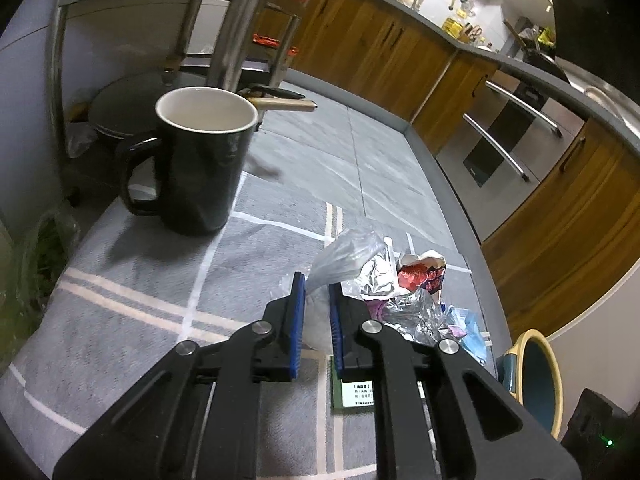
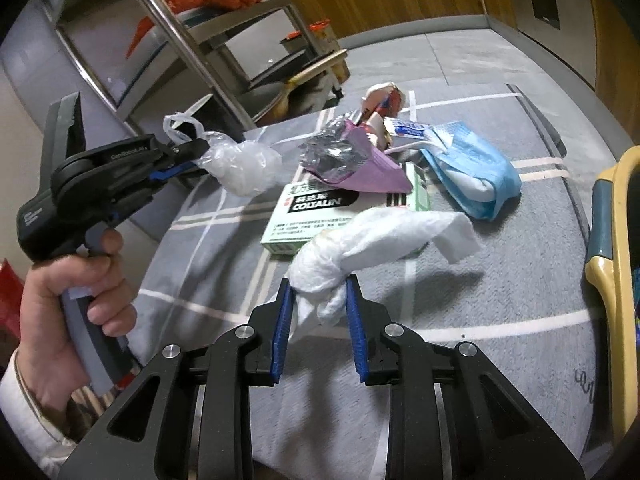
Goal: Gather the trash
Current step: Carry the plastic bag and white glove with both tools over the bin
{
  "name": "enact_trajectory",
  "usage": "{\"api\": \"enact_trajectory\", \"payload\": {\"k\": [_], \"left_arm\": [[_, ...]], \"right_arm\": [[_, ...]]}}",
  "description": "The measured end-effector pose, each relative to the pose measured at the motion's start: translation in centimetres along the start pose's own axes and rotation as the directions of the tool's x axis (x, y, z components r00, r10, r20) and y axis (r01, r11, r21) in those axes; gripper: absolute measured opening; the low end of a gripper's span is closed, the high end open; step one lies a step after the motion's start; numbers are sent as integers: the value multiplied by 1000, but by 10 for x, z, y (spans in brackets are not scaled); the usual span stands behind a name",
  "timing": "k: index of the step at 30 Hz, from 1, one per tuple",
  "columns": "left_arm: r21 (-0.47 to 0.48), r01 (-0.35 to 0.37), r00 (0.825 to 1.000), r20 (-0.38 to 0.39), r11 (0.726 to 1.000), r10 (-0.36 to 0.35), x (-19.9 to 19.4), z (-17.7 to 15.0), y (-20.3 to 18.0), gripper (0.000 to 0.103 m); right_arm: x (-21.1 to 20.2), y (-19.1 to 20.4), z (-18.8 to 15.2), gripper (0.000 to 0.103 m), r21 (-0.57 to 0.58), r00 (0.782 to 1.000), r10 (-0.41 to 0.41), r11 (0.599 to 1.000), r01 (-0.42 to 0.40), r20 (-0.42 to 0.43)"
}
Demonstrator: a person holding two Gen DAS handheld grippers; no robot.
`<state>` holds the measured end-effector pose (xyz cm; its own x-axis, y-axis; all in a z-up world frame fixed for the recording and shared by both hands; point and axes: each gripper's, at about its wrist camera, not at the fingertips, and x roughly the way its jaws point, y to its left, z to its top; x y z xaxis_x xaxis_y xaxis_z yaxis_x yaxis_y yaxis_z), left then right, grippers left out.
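Observation:
My left gripper (image 1: 317, 284) is shut on a crumpled clear plastic bag (image 1: 344, 252), held just above the grey checked cloth (image 1: 140, 280). The right wrist view shows that gripper (image 2: 196, 152) at the left, in a person's hand, with the plastic bag (image 2: 244, 168) hanging from its tip. My right gripper (image 2: 318, 284) is shut on a wad of white tissue (image 2: 380, 236) lifted over the cloth. On the cloth lie a foil wrapper (image 2: 340, 156), a green medicine box (image 2: 316, 212), a blue face mask (image 2: 472, 168) and a red snack wrapper (image 1: 420, 276).
A black mug (image 1: 200, 160) with a white inside stands on the cloth at the back left. A yellow-rimmed teal bin (image 2: 616, 264) sits at the right edge. A metal shelf rack (image 2: 192, 40) rises behind, and wooden kitchen cabinets (image 1: 400, 52) line the far wall.

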<state>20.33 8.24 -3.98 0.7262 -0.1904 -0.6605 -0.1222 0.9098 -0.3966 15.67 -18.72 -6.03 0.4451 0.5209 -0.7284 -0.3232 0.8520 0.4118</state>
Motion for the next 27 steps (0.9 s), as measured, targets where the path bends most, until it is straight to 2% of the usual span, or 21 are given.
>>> {"api": "enact_trajectory", "payload": {"k": [5, 14, 21, 27], "left_arm": [[-19, -3, 1000, 31, 1000, 3, -15, -1, 2, 11], [10, 55, 996, 75, 998, -56, -43, -5, -21, 11], [45, 138, 984, 106, 989, -142, -64, -9, -55, 11], [130, 223, 969, 78, 966, -234, -71, -23, -104, 11]], "right_arm": [[-12, 7, 0, 28, -20, 999, 7, 1000, -7, 39], [-44, -2, -3, 28, -7, 994, -43, 999, 44, 102], [-86, -20, -4, 28, 19, 978, -120, 993, 119, 173], [-124, -43, -12, 28, 54, 956, -193, 981, 186, 219]]}}
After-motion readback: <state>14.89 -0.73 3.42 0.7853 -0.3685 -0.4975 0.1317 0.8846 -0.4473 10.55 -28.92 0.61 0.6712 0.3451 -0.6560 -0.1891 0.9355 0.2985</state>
